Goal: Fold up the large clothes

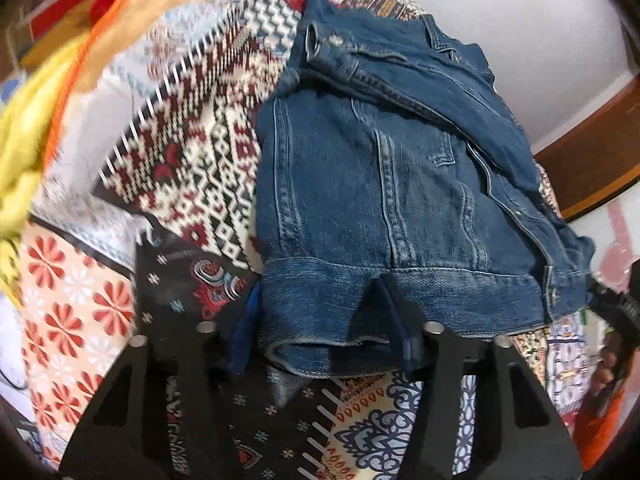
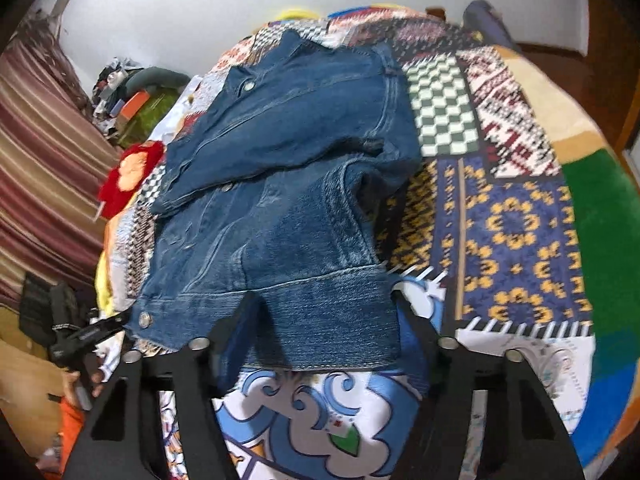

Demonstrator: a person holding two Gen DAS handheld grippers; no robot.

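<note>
The denim jacket (image 1: 372,184) lies partly folded on the patchwork bedspread (image 1: 192,152). The left tool (image 1: 320,320) and right tool (image 2: 324,316) each stand half-closed around the waistband hem, 1 near each corner, fingers straddling the cloth. Whether the pads press yet is unclear; a shallow bite could let the thick hem slip on lifting, undoing the fold.

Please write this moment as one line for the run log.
item: denim jacket, partly folded on patterned bedspread | left gripper: at hem | right gripper: at hem | grasp: unclear
</note>
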